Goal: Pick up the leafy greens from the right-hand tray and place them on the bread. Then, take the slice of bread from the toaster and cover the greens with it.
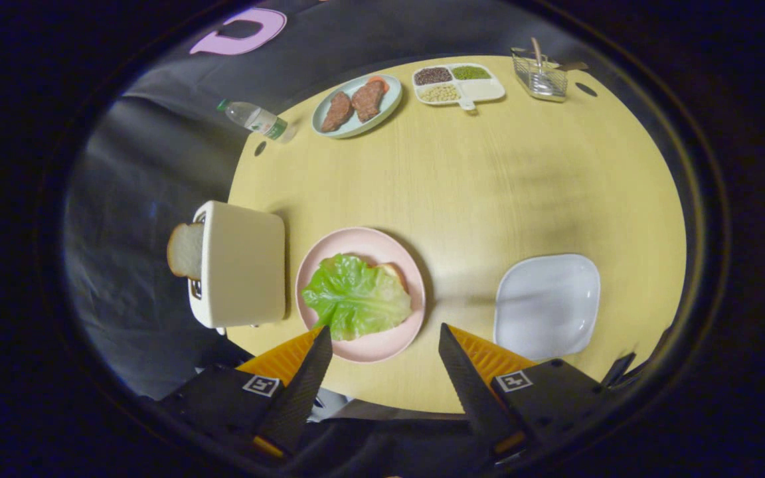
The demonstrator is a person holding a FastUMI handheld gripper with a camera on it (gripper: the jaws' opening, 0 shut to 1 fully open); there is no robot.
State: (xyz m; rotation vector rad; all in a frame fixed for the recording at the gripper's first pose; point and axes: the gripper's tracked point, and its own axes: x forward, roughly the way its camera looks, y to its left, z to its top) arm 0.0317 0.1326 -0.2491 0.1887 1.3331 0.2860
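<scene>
Bread slice (185, 250) stood in the toaster (242, 272) at the counter's (489, 179) left edge. Just beside it, leafy greens (356, 297) lay over bread on the pink plate (382, 249) — just ahead of the gripper (382, 345), fingers spread apart, holding nothing. Further right sat the white tray (547, 305) — bare.

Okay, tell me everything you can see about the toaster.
The toaster is a cream, boxy appliance with rounded corners and a smooth, plastic-looking shell. It stands at the table's edge, just beside the pink plate, apart from it. A slice of bread sticks out of its top slot. Nothing grips it: the tongs hang open over the plate's near rim.
</scene>
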